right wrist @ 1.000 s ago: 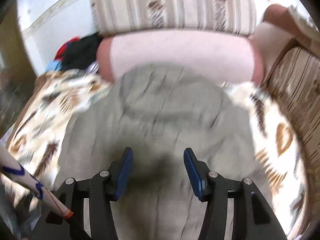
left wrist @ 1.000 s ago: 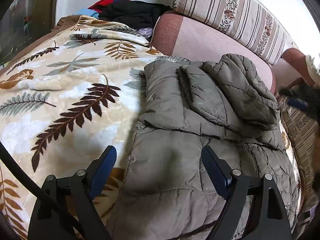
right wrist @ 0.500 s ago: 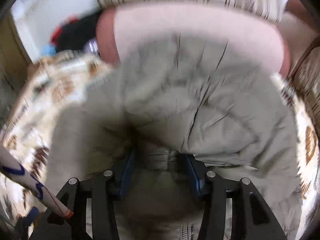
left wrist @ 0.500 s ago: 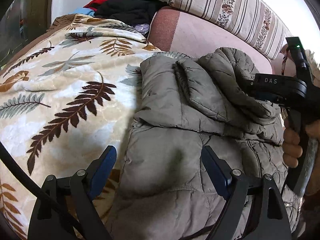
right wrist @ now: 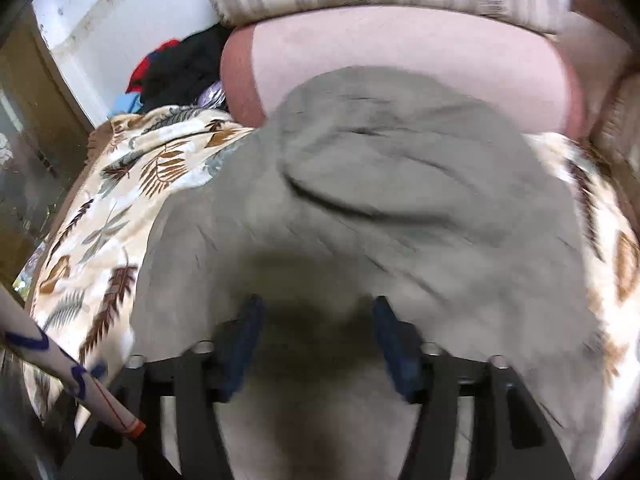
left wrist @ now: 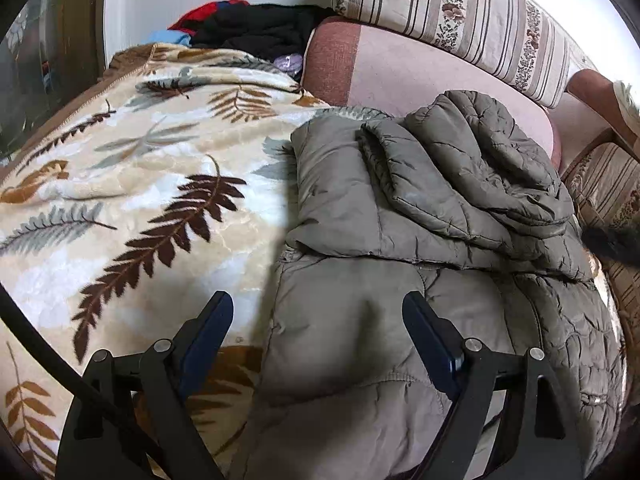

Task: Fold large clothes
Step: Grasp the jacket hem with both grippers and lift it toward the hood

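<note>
Half a second ago the right gripper [right wrist: 316,340] pinched the olive quilted puffer jacket [left wrist: 400,240]; now its jaws are opening over the fabric, nothing gripped (the view is blurred). From the left, the leaf-patterned fleece blanket [left wrist: 140,200] carries the jacket, long axis running away toward the pink bolster cushion [left wrist: 400,64]. The left gripper [left wrist: 316,320], spread and empty, straddles the jacket's near left edge, probably the nearer one for the next fold.

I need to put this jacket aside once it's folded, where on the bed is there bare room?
The widest free patch is the leaf-print blanket, between the quilted jacket and the clothes pile at the wall. A narrower strip shows past the jacket's other edge, beside the striped side cushion. The jacket fills the stretch in front of the pink bolster.
</note>
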Demonstrator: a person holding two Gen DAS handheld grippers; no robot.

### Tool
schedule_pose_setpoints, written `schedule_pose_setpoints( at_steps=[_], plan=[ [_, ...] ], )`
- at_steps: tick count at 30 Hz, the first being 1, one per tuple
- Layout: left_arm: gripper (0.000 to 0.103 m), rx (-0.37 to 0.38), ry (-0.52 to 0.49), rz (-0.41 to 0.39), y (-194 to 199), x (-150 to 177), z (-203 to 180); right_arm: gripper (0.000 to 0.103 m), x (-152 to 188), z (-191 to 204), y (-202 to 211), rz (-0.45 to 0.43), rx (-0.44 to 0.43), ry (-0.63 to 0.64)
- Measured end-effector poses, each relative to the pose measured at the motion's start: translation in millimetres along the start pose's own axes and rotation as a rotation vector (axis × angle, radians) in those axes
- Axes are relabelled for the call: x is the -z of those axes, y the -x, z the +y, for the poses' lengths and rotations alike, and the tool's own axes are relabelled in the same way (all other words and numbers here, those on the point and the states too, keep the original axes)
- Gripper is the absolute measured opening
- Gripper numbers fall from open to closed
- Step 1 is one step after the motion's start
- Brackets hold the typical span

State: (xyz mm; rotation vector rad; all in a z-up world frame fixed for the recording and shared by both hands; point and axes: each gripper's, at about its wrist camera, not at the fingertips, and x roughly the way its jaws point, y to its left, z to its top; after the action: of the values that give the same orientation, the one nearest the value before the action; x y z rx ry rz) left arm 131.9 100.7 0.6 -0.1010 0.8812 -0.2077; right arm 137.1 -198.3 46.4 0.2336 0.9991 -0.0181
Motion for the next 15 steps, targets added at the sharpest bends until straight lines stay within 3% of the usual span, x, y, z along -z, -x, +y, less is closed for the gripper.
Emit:
schedule_pose_setpoints(
  at_steps=[2,8,12,15],
  plan=[
    [0.086,0.000,0.000,0.001,7,2,1,0.076,30,-44,36,0.009,0.013,-0.035],
    [0.086,0.048,0.092,0.034,43,24,14,0.082,123,-179,122,0.004,0.196,-0.176],
    [0.086,-0.001,0.080,0.089,56,46,24,0.085,172,-254,145,-0.010,0.194,-0.332],
    [0.086,0.007,0.102,0.169,55,60,40,0.085,194,-282,132,-0.002,0.121,-0.416]
  ],
)
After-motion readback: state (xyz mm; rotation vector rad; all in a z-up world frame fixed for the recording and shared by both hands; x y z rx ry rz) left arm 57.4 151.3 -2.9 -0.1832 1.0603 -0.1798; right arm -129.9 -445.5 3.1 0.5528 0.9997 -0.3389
